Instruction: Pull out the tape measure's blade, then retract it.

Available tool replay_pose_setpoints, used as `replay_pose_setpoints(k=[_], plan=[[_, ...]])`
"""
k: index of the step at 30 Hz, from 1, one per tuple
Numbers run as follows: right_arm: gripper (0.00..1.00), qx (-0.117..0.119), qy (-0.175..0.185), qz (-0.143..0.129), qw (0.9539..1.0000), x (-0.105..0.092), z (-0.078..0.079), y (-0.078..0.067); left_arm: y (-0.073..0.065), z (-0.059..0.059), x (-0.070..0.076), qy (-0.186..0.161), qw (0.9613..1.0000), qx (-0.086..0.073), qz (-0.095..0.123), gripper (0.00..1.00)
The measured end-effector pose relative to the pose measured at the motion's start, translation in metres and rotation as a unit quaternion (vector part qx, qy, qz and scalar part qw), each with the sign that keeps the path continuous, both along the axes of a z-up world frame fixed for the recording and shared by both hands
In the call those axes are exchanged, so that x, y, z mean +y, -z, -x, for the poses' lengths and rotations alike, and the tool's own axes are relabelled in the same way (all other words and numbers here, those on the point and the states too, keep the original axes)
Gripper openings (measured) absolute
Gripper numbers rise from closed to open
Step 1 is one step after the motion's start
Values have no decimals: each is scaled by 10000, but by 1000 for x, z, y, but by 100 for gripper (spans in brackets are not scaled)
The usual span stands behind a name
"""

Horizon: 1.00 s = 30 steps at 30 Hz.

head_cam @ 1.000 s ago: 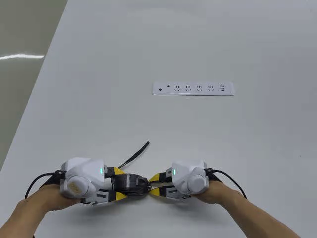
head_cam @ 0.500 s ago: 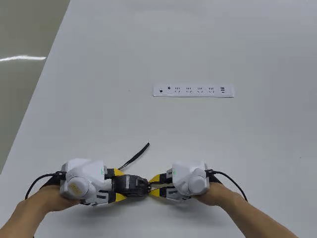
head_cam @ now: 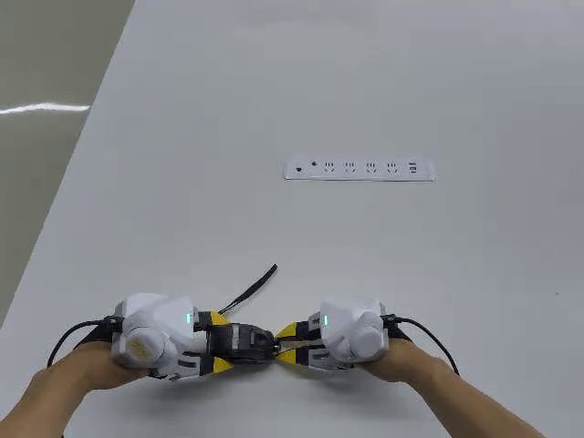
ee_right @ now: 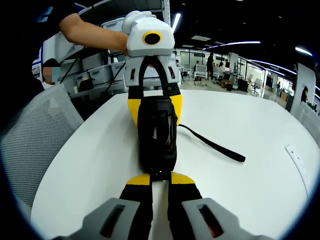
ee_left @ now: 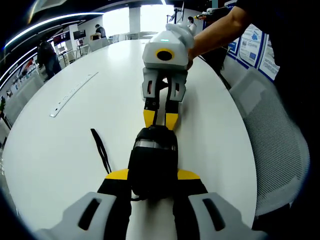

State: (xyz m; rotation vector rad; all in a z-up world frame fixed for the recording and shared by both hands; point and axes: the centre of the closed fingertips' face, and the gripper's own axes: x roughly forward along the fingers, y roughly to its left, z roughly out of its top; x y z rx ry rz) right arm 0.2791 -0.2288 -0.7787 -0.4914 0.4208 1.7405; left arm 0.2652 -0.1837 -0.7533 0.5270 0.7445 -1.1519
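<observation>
"So, how far along is this?"

"Barely begun. Near the front edge of the white bench (head_cam: 383, 82), the left gripper (head_cam: 221, 339) and right gripper (head_cam: 286, 342) meet nose to nose. The left one's jaws are clamped round the black tape measure (head_cam: 245, 339), with its wrist strap (head_cam: 248, 290) trailing off."

"Blade out?"

"Hardly any. The right one's jaws are nearly together, probably pinching the blade tip (ee_right: 160, 175), though that's too small to swear to. The pull and the retraction both remain."
</observation>
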Motion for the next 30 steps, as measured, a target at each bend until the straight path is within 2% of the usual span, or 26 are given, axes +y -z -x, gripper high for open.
replay_pose_setpoints(k=[30], plan=[[8,74,63,-13,10000,-14,-3,1,0,-1,-1,40,10000,22,-18,27]])
